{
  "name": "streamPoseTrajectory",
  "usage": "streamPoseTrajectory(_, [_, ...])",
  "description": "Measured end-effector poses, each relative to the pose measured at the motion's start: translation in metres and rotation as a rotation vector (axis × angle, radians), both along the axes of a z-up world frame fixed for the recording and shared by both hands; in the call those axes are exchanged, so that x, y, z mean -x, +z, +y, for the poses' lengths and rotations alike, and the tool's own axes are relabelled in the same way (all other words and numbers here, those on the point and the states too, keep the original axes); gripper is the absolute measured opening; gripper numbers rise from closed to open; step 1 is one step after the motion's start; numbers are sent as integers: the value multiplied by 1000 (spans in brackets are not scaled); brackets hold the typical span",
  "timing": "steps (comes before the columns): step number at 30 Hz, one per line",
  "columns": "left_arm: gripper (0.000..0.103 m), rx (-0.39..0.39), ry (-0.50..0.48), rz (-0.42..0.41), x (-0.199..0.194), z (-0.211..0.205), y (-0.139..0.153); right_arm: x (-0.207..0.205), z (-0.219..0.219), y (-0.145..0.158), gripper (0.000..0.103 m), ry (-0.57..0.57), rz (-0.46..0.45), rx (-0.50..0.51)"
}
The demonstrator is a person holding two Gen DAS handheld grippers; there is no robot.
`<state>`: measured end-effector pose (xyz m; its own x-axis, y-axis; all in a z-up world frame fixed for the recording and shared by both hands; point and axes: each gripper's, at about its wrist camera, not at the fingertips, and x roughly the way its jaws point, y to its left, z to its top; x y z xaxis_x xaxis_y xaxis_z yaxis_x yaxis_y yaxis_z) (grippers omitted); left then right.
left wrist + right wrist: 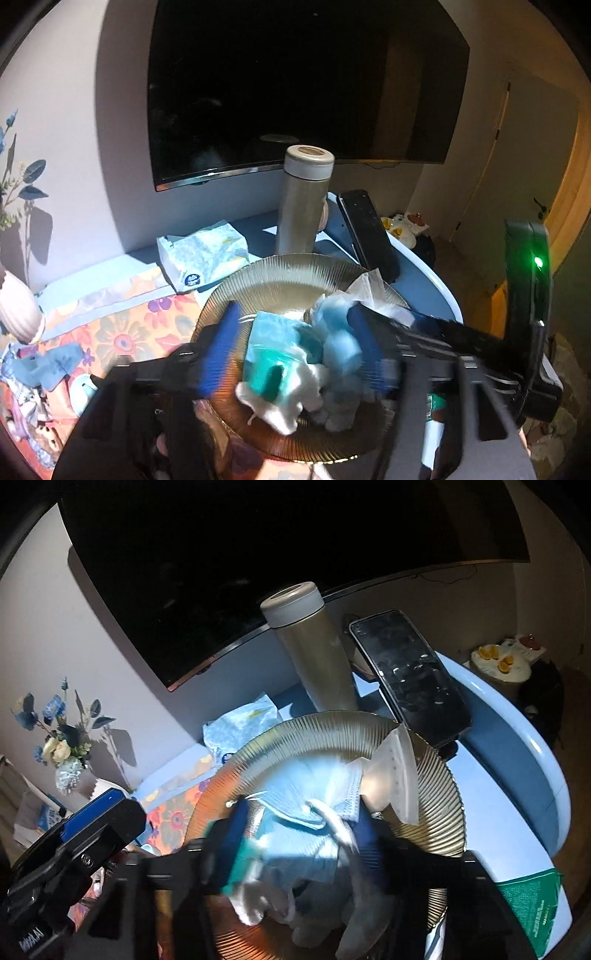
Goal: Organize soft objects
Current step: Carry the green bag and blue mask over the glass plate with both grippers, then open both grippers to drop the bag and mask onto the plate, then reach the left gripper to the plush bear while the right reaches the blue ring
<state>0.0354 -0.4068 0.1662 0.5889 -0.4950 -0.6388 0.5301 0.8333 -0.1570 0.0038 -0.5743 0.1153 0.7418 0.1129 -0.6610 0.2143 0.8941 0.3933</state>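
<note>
Left claw parted, soft toy between, over ribbed plate.

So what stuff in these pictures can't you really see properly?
- Soft toys on the ribbed plate, left wrist view: motion blur smears them, so what they are stays unclear.
- Blue cloth, right wrist view: blurred, and the right gripper covers its lower part.
- Thermos base: hidden behind the plate rim.
- Green packet: cut off by the picture edge, print too small.
- TV screen: dark, nothing readable.
</note>
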Motion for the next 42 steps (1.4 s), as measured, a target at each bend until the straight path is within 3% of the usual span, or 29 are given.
streamPoseTrajectory(10, [75, 19, -29, -96, 39, 17, 25, 34, 4, 9, 63, -8, -18, 38])
streamPoseTrajectory(19, [75, 41, 35, -118, 85, 80, 36, 74, 45, 5, 63, 34, 13, 75])
streamPoseTrajectory(29, [75, 16, 270, -83, 107, 209, 22, 104, 115, -6, 65, 201, 68, 214])
streamPoseTrajectory(34, [75, 17, 397, -94, 115, 277, 17, 111, 178, -3, 66, 368, 57, 295])
streamPoseTrajectory(36, [75, 20, 450, -93, 117, 306, 14, 113, 204, -3, 73, 425, 43, 325])
streamPoseTrajectory(42, [75, 21, 560, -76, 121, 367, 1, 106, 273, -11, 75, 541, 27, 392])
